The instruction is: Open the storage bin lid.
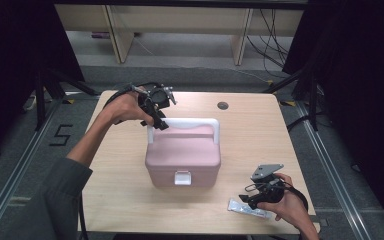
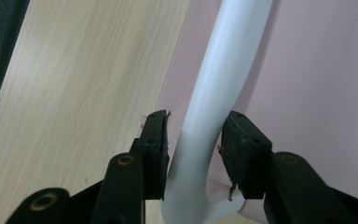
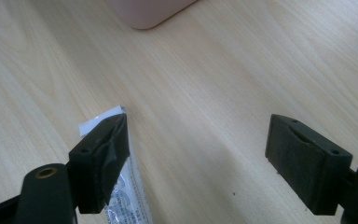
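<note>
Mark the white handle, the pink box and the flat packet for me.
white handle [image 2: 209,88], left gripper view, on its upright bar.
pink box [image 1: 182,155], high view, on the lid top.
flat packet [image 1: 240,206], high view, on its left end.

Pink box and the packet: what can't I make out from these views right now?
- Pink box: inside hidden by its shut lid, high view.
- White handle: whether the left gripper pads press it; its base is cut off by the bottom edge, left gripper view.
- Packet: print blurred, partly behind a right gripper jaw.
- White latch: too small to judge.
</note>
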Available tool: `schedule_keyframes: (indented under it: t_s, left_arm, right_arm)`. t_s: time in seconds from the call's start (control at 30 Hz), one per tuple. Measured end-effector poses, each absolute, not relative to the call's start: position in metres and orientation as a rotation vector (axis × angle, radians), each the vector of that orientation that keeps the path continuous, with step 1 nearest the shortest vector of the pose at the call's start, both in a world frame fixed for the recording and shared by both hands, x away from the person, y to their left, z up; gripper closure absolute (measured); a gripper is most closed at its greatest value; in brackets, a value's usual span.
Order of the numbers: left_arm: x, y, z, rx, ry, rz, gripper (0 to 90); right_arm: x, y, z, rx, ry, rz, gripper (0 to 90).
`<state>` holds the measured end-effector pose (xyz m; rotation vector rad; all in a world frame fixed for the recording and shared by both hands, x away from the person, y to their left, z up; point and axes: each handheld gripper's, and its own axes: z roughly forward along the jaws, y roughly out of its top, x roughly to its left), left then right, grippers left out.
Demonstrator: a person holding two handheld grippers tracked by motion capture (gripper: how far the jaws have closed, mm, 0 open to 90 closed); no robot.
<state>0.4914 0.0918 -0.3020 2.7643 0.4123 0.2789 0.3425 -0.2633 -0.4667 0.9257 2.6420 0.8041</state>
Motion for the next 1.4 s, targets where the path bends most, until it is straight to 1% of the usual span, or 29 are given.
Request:
schedule_keyframes:
  t_s: [0.27,0.4,0.8,1.07,1.4]
  left_arm:
    - [0.491,0.089,-0.302,2.791,0.380,0.305,64.6]
    - [0.491,0.088,-0.302,2.802,0.359,0.309,65.2]
    - [0.491,0.085,-0.299,2.840,0.332,0.306,66.8]
    - [0.491,0.086,-0.297,2.839,0.300,0.300,68.1]
    - [0.488,0.088,-0.292,2.836,0.251,0.309,72.2]
  right_arm:
    - [0.343,-0.261,-0.469,0.900,2.630,0.816,22.6]
    - [0.341,-0.260,-0.468,0.956,2.644,0.798,22.6]
    - [0.342,-0.259,-0.469,0.938,2.644,0.799,22.6]
    - [0.341,-0.259,-0.469,0.951,2.648,0.799,22.7]
    - [0.342,-0.259,-0.470,0.955,2.639,0.820,22.7]
